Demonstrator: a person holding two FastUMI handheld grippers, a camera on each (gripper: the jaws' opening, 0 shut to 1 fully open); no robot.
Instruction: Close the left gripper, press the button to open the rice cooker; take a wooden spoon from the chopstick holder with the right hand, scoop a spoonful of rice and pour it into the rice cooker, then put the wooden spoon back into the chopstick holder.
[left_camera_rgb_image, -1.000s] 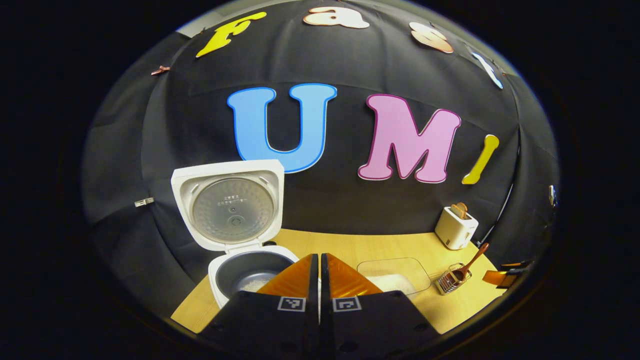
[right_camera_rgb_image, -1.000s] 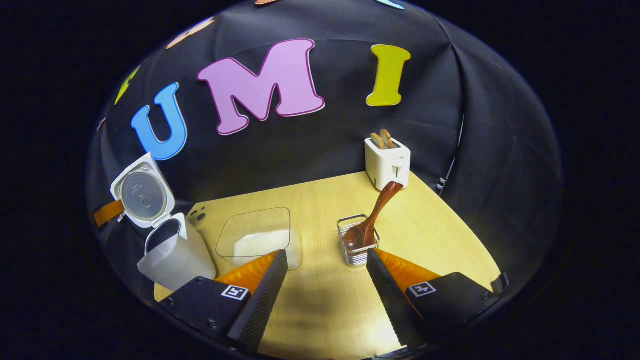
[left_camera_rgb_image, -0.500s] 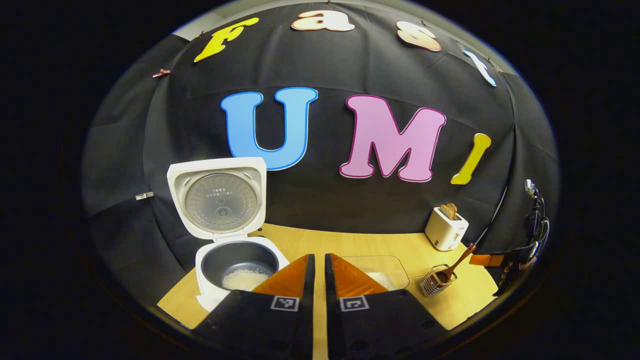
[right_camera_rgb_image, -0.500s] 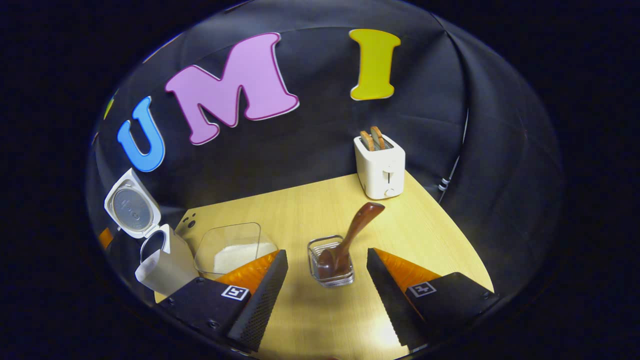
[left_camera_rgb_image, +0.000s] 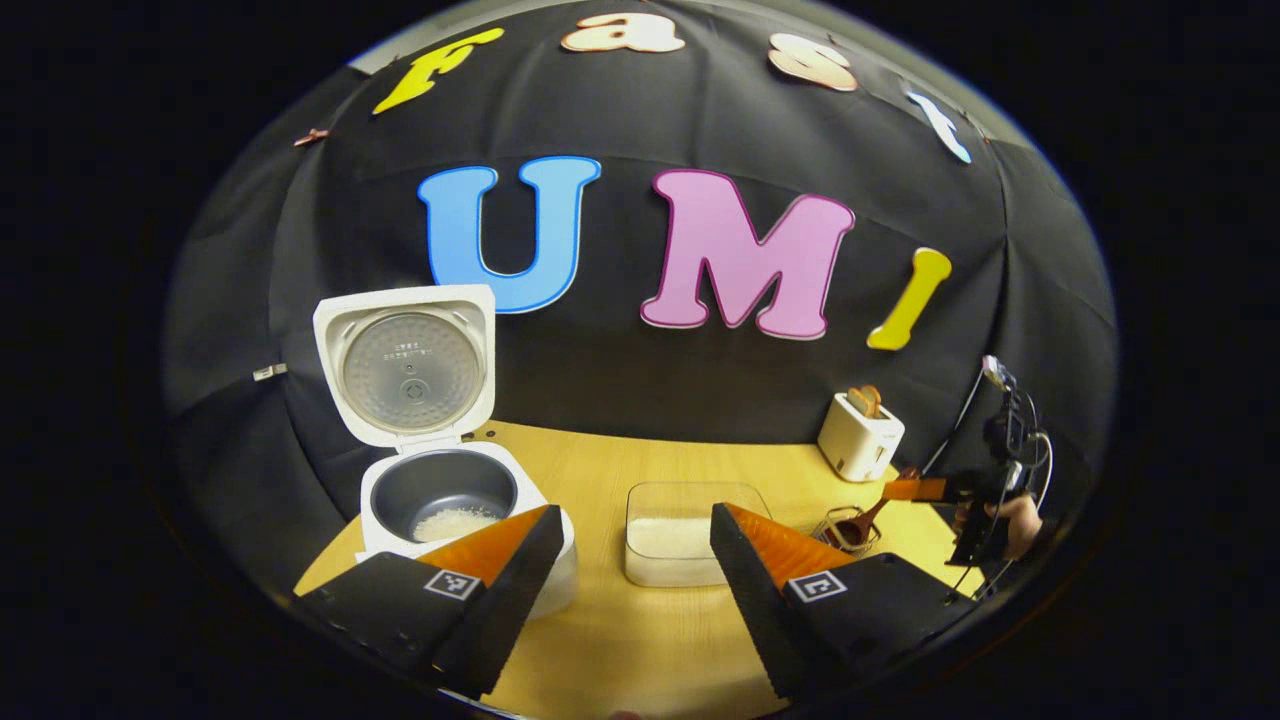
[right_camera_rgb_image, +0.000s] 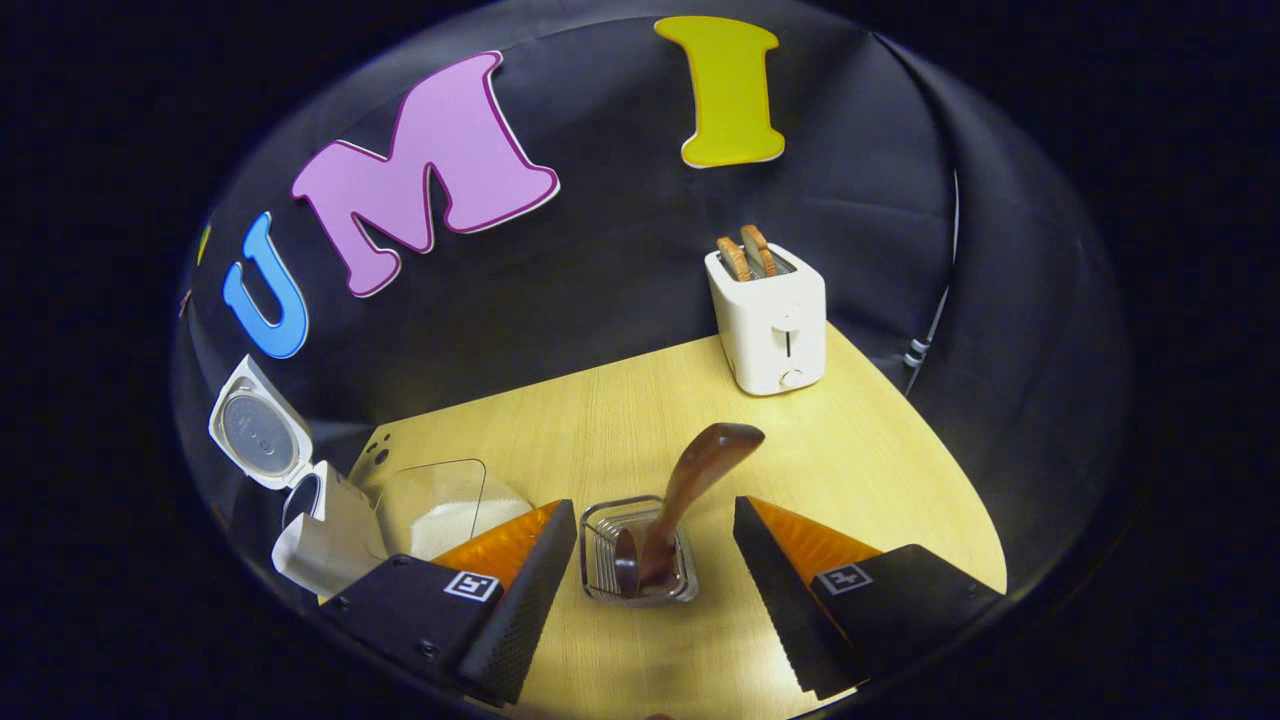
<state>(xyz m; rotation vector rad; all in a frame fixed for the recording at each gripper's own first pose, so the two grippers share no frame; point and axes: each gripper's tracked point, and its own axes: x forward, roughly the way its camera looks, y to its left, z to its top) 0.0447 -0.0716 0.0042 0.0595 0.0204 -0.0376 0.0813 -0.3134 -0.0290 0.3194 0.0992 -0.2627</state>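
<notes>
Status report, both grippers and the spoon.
Left gripper open, near open rice cooker. Right gripper open, straddling wooden spoon in holder. Nothing blocking.

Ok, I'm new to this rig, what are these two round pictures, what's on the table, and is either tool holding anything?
Each picture comes from a camera riding on a hand-held two-finger tool that a person carries; its own two fingers show at the bottom.

The left gripper view looks across a wooden table: a rice cooker with its lid up and some rice inside, a clear container of rice, a toaster, and the other tool in a hand at the far right.

The right gripper view looks down on the chopstick holder, with the wooden spoon standing in it, between its fingers.

Both sets of jaws stand open; neither holds anything.
</notes>
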